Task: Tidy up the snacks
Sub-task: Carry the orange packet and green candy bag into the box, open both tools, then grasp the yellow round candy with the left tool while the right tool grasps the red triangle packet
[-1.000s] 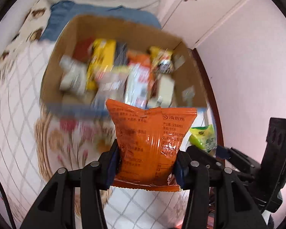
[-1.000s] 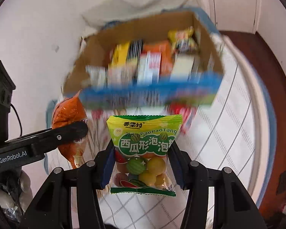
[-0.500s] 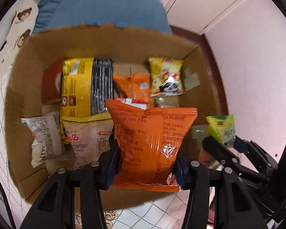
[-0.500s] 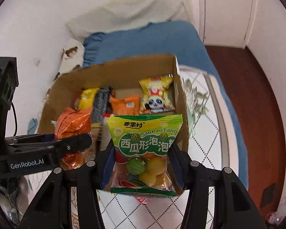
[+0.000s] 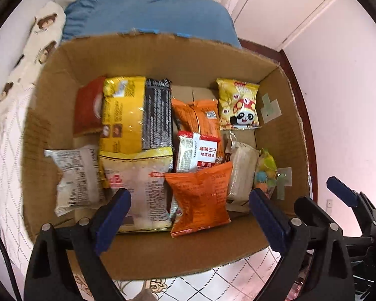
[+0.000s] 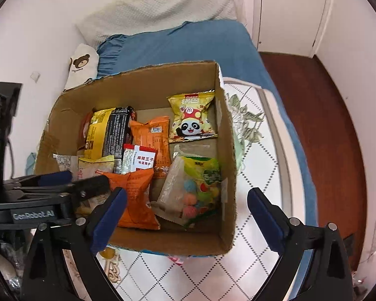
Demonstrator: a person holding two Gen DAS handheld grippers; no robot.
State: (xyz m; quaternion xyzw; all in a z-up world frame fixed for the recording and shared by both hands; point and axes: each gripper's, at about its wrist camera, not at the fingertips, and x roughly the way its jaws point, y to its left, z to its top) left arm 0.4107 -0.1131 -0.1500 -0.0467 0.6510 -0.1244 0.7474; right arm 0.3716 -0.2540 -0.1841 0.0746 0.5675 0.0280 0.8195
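An open cardboard box (image 5: 188,50) (image 6: 228,150) holds several snack packs. An orange packet (image 5: 200,198) (image 6: 135,198) lies at the box's near side. A green candy bag (image 6: 198,188) (image 5: 264,173) with coloured balls lies beside it at the right wall. My left gripper (image 5: 190,215) is open and empty above the box's near edge, over the orange packet. My right gripper (image 6: 185,215) is open and empty above the near right corner, over the candy bag. The left gripper also shows in the right wrist view (image 6: 62,185).
Other packs fill the box: a yellow panda bag (image 5: 239,105) (image 6: 191,118), a yellow and black pack (image 5: 135,113), a red and white pack (image 5: 198,153). The box stands on a white quilted bed cover (image 6: 258,175) with a blue pillow (image 6: 188,45) behind. Wooden floor (image 6: 325,125) lies to the right.
Both grippers opened. The orange packet dropped from the left one and the green candy bag from the right one; both now lie in the box.
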